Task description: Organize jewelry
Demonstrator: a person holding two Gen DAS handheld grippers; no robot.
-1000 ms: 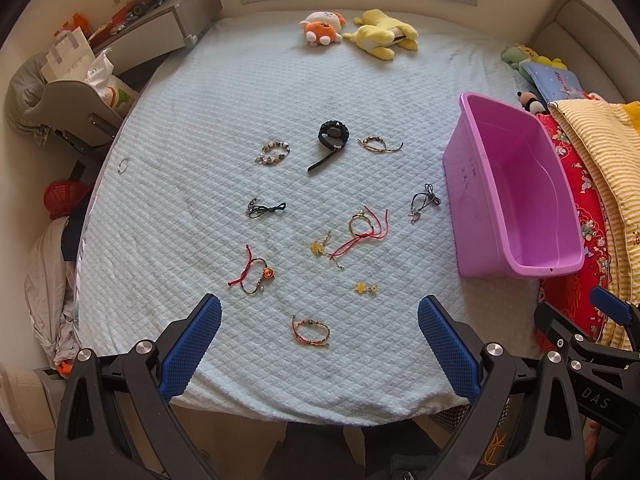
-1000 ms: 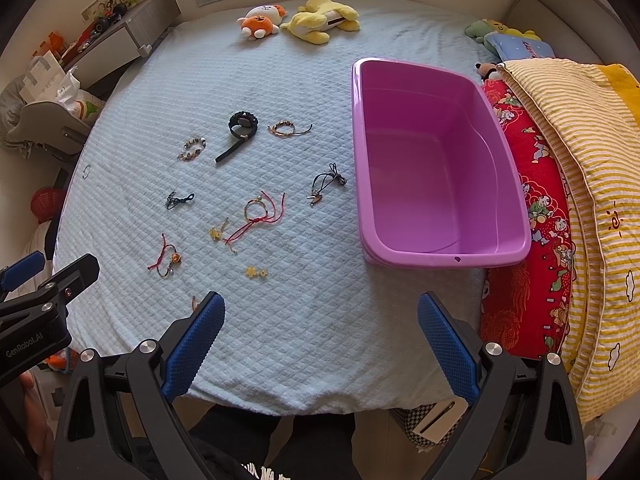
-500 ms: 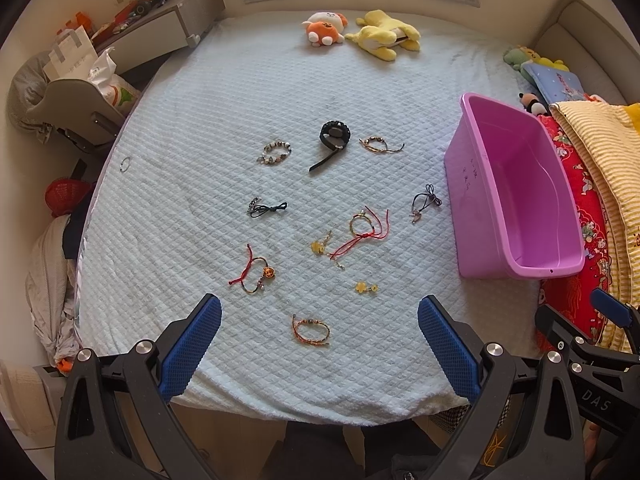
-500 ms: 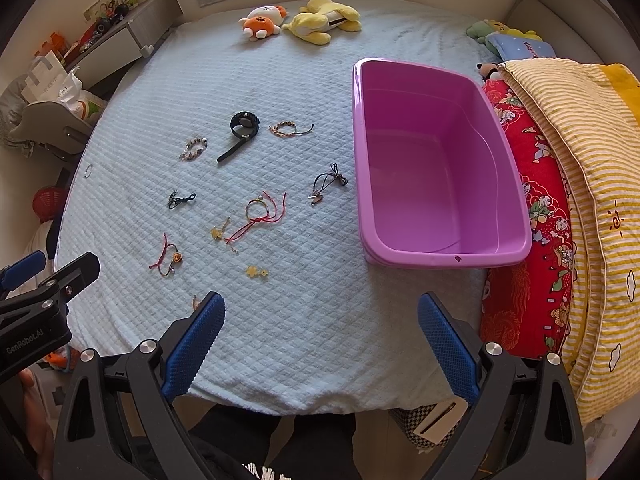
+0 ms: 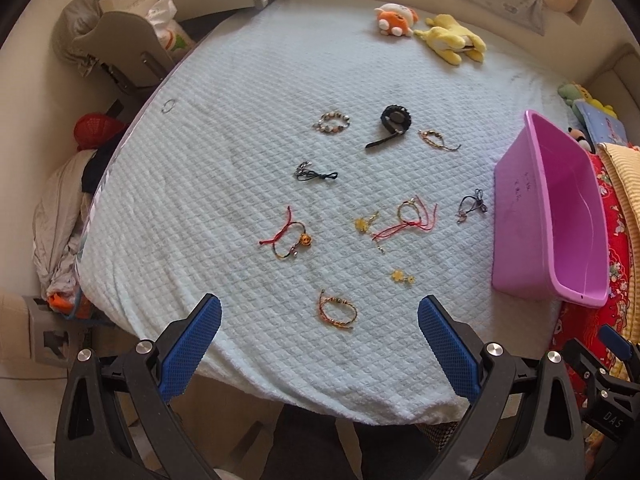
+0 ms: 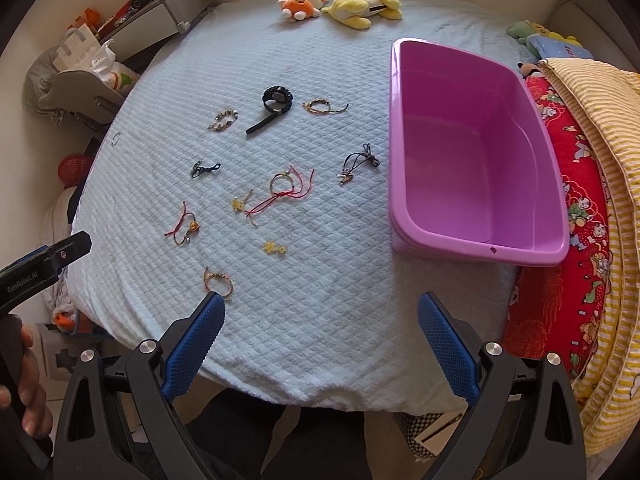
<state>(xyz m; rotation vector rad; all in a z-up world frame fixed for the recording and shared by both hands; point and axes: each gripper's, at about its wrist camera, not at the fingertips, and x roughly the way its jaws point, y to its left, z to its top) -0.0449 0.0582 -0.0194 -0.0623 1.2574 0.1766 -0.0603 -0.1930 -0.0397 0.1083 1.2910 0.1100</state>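
Observation:
Several pieces of jewelry lie scattered on a pale blue quilted bed [image 5: 224,152]. A woven orange bracelet [image 5: 338,312] lies nearest, just ahead of my open, empty left gripper [image 5: 320,328]; it also shows in the right wrist view [image 6: 219,281]. Further off are a red-cord bracelet [image 5: 286,238], a red-string ring bracelet [image 5: 408,220], yellow flower charms [image 5: 402,277], a black watch [image 5: 394,120] and a beaded bracelet [image 5: 331,122]. An empty purple tub [image 6: 476,152] stands at the right. My right gripper [image 6: 320,328] is open and empty near the bed's front edge.
Orange and yellow plush toys [image 5: 432,30] lie at the bed's far end. A striped yellow blanket [image 6: 600,152] and a red patterned pillow [image 6: 568,240] lie right of the tub. A grey chair and a bedside cabinet [image 5: 132,48] stand to the left.
Both grippers have moved forward and a little left over the bed's front edge. The jewelry now sits closer. Nothing was picked up and both stay open.

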